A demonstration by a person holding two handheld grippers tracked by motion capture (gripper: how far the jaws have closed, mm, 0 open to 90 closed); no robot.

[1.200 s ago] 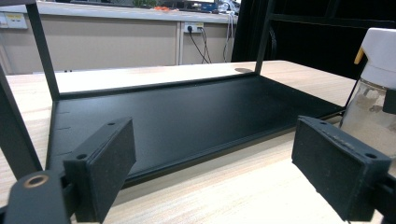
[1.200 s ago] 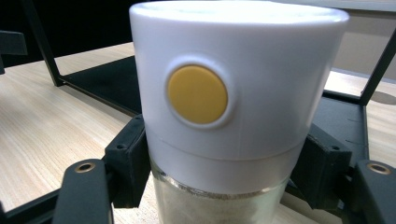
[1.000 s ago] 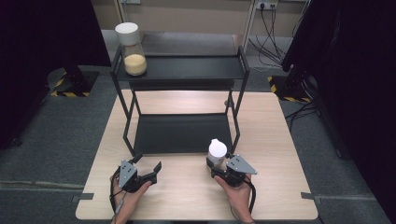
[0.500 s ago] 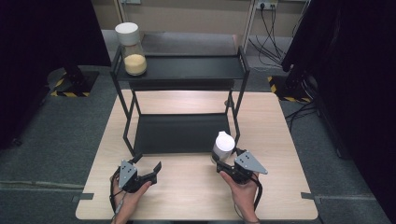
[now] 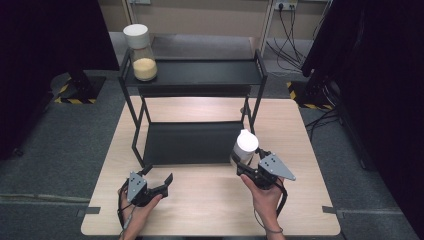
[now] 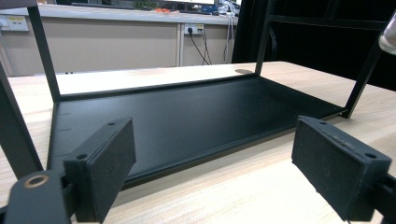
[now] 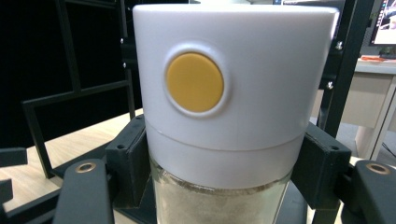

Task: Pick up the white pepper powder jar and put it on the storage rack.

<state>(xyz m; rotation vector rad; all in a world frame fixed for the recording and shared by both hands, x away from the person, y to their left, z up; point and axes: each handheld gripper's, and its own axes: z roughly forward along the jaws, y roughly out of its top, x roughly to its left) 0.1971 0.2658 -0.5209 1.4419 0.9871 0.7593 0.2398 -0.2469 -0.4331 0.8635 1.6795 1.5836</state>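
held item: clear glass jar with a tall white plastic cap and a round yellow button on its side — pale powder filled the glass below the cap.
right claw: closed on the jar, one black pad pressed to each side at the seam where cap met glass; the jar stood upright between the jaws, cap rising above them.
where it was: in the high view the jar was clear of the light wooden table, just ahead of the right hand, beside the front right leg of the black metal two-tier rack.
left claw: jaws wide apart with nothing between them, low over the table, the rack's lower shelf just ahead of its pads.
handling, judged: glass plus powder — fairly heavy for its size, rigid, smooth and slippery, breakable if dropped.
grip point, judged: pads at the cap seam sat high; the weight hung below them, so it could swing or slip. Lower on the glass body would be steadier. The cap might pull off if only the cap were held.
neighbour: a second, similar jar with yellow filling stood on the rack's top shelf, well away from both claws.
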